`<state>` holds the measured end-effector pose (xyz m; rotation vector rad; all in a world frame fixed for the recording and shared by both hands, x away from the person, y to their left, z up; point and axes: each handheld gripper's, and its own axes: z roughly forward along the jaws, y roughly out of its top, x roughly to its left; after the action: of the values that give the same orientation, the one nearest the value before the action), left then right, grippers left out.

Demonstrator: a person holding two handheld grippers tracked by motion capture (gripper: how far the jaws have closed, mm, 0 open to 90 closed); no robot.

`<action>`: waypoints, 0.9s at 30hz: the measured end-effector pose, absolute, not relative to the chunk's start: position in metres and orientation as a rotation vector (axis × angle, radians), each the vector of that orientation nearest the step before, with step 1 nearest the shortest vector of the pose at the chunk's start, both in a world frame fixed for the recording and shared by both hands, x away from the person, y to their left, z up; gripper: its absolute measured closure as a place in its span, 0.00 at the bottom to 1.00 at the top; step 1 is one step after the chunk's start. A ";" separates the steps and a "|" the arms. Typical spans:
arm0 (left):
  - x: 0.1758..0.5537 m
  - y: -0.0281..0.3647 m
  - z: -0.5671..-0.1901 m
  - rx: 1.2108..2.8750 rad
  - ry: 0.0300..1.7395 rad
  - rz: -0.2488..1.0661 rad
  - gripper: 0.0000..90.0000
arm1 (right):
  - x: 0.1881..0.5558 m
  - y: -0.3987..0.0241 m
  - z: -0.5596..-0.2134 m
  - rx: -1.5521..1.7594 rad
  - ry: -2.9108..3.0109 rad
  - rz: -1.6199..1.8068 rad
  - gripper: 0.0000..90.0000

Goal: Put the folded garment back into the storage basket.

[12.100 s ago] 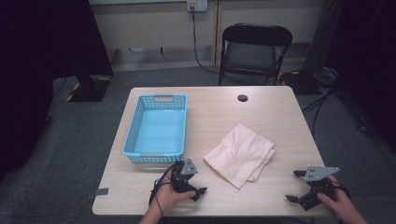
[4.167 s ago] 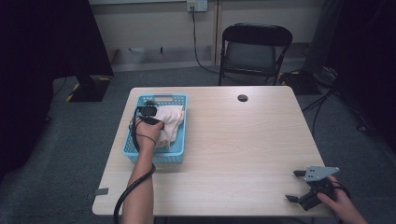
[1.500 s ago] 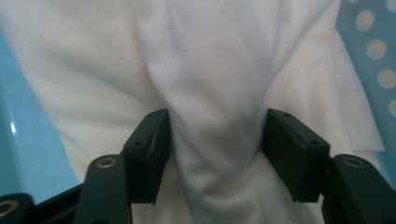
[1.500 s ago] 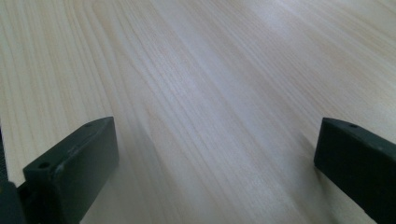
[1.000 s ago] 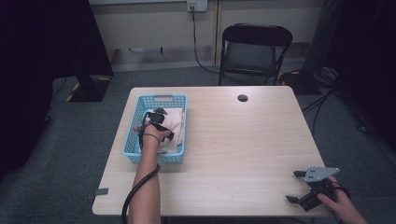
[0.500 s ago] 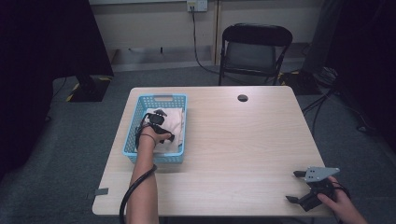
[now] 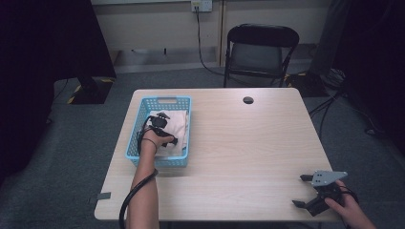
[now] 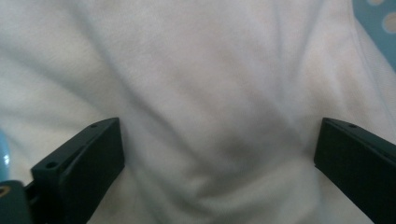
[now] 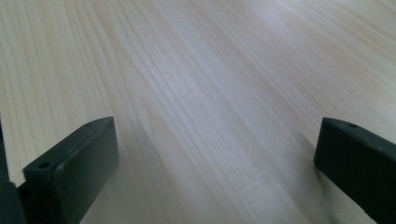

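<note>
White cotton cloth (image 7: 175, 128) lies folded in the blue basket (image 7: 165, 100), directly beneath the left gripper (image 7: 165, 130), whose jaws have just been opening and stand spread, nothing pinched. Right gripper (image 7: 305, 193), also spread, rests well apart on the pale wood table (image 7: 248, 143); grey carpet (image 7: 90, 119) around.

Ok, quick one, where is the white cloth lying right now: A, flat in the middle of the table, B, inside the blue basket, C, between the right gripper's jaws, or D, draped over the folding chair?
B: in the high view the white cloth lies inside the blue basket, under the left gripper, whose jaws stand wide apart over it.
</note>
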<state>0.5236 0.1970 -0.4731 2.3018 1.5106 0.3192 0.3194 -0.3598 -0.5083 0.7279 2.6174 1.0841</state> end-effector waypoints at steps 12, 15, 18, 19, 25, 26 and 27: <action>0.516 0.206 -0.447 2.243 1.562 0.353 0.29 | 0.319 -0.360 -0.508 0.728 2.617 1.084 0.00; 0.518 0.206 -0.453 2.280 1.570 0.343 0.31 | 0.319 -0.360 -0.508 0.728 2.617 1.084 0.00; 0.522 0.202 -0.460 2.346 1.570 0.321 0.30 | 0.319 -0.360 -0.508 0.728 2.617 1.084 0.00; 0.523 0.200 -0.462 2.362 1.579 0.321 0.29 | 0.319 -0.360 -0.508 0.728 2.617 1.084 0.00; 0.527 0.199 -0.470 2.368 1.585 0.301 0.15 | 0.319 -0.360 -0.508 0.728 2.617 1.084 0.00; 0.527 0.199 -0.471 2.364 1.591 0.302 0.13 | 0.319 -0.360 -0.508 0.728 2.617 1.084 0.00; 0.528 0.199 -0.472 2.362 1.589 0.308 0.11 | 0.319 -0.360 -0.508 0.728 2.617 1.084 0.00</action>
<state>0.5275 0.1991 -0.4720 2.3615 1.5886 0.3084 0.3193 -0.3598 -0.5083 0.7279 2.6173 1.0843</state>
